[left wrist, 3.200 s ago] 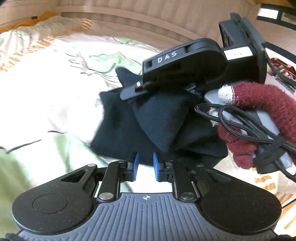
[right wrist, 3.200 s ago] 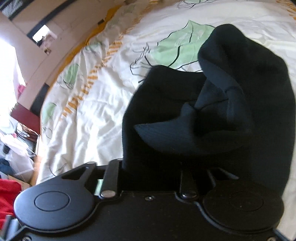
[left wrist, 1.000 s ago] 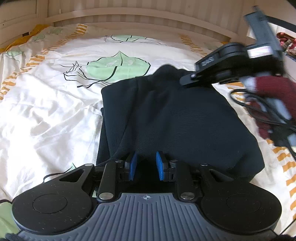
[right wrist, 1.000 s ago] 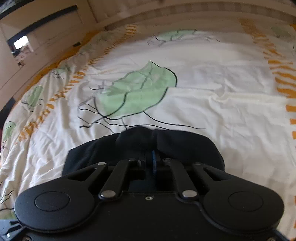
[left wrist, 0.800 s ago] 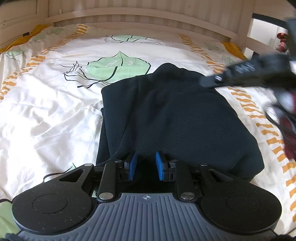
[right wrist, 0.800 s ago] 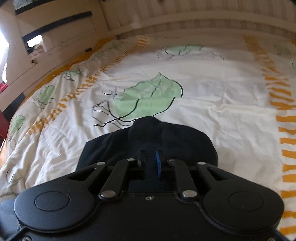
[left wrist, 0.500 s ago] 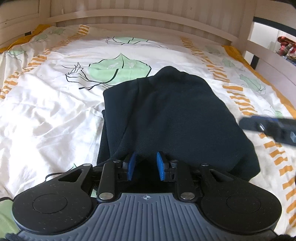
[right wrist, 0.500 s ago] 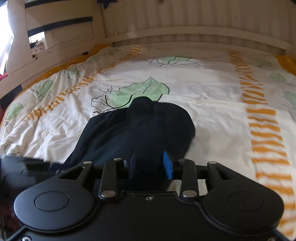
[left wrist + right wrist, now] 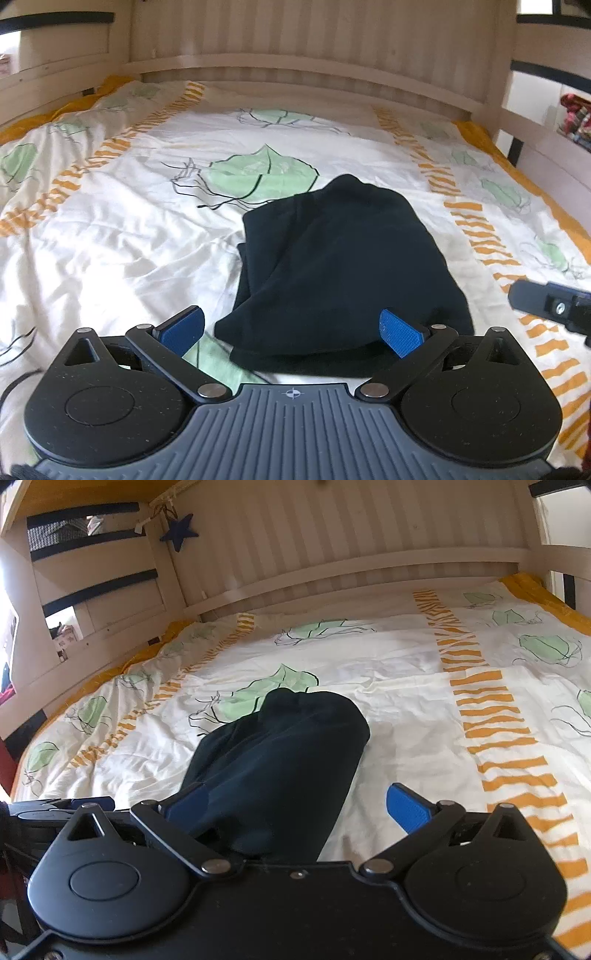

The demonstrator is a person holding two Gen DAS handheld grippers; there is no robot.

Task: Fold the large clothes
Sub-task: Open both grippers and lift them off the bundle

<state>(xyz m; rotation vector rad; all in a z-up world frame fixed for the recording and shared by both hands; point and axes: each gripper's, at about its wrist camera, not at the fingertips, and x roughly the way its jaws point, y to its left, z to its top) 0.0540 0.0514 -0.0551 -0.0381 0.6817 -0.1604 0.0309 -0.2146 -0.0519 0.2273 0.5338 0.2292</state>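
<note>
Your left gripper [image 9: 291, 330] just opened wide, right gripper [image 9: 295, 808] too, both empty, folded black garment [image 9: 340, 266] lying on the leaf-print duvet [image 9: 110, 229]

Both wrist views low and close over the bedspread [image 9: 110, 229], facing the slatted headboard [image 9: 332, 546]; left from the near-left, right from the near-right. Shared: the dark garment [image 9: 343, 266], bedding, headboard.

black garment [image 9: 340, 266] lying folded into a compact, slightly rumpled bundle on the bedsheet [image 9: 110, 236], approx mid-bed, near edge puckering up, w/ layers showing at left side.
</note>
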